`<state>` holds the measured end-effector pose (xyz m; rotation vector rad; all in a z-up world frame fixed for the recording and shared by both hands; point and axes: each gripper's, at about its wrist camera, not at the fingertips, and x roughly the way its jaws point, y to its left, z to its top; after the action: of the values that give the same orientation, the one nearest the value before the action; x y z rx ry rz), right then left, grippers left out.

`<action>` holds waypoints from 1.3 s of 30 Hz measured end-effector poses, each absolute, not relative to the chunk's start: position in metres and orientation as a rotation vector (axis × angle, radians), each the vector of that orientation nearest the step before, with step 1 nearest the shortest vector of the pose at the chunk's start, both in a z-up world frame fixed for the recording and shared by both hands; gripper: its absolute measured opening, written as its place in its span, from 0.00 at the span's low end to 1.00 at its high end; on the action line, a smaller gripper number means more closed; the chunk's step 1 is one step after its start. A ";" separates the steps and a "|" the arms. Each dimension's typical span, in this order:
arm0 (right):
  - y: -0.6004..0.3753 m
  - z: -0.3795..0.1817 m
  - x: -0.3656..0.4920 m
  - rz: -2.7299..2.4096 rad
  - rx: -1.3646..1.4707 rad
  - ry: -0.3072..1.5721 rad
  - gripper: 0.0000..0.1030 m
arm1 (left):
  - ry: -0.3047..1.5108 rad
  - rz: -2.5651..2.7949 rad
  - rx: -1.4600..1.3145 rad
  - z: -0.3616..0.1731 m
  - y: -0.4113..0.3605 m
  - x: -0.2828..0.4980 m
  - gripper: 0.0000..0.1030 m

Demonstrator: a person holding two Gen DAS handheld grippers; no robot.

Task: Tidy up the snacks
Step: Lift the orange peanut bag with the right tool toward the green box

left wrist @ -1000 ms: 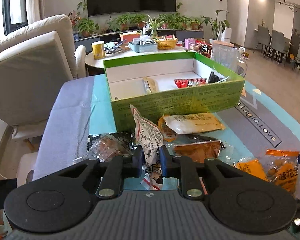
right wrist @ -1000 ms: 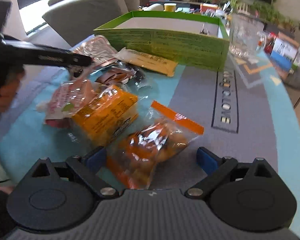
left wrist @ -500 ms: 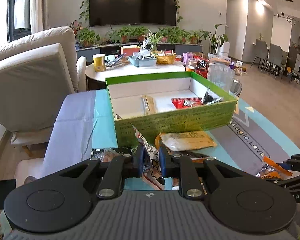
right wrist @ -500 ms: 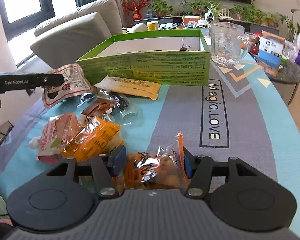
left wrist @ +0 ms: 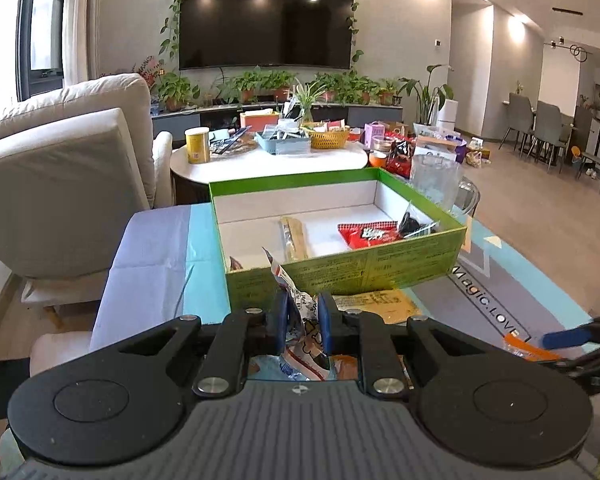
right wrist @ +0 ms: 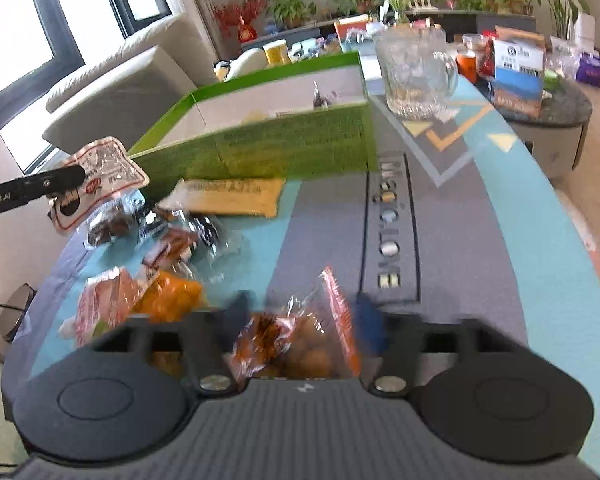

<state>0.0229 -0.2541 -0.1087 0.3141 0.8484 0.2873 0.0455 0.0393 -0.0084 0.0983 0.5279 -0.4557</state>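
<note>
Left wrist view: left gripper [left wrist: 302,326] pinches a white packet [left wrist: 300,320]; right gripper [right wrist: 300,320] clamps an orange bag [right wrist: 296,344] (blurred). Clear the green box [left wrist: 340,276] wall before letting go.

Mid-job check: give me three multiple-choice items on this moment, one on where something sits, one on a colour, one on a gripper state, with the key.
1. Where is the glass mug?
A. Inside the green box
B. On the table beyond the box's right end
C. In the right gripper

2. What colour is the inside of the green box?
A. White
B. Black
C. Orange

3. What is the left gripper doing?
A. Open over the table
B. Shut on nothing
C. Shut on the white printed packet

Key: 1 B, the mug stands on the mat outside the box wall. 2 A, the inner walls and floor show white. 3 C, both pads press the packet.
</note>
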 end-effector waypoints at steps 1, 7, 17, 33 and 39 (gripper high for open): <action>-0.254 -0.108 0.017 0.276 0.302 0.826 0.87 | 0.534 -0.453 0.097 -0.010 0.039 0.046 0.14; -0.226 -0.106 0.006 0.347 0.066 0.824 0.87 | 0.543 -0.449 0.093 -0.011 0.039 0.046 0.14; -0.202 -0.117 0.002 0.318 -0.099 0.771 0.87 | 0.550 -0.447 0.096 -0.012 0.038 0.045 0.14; -0.228 -0.076 0.020 0.251 0.022 0.605 0.80 | 0.478 -0.461 0.058 0.012 0.030 0.050 0.14; -0.225 -0.043 0.059 0.234 0.072 0.472 0.80 | 0.438 -0.440 0.049 0.026 0.019 0.063 0.10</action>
<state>0.0589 -0.2245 -0.0431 0.0719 0.4724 0.2343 0.0632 0.0190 0.0259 0.0488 0.4379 -0.4403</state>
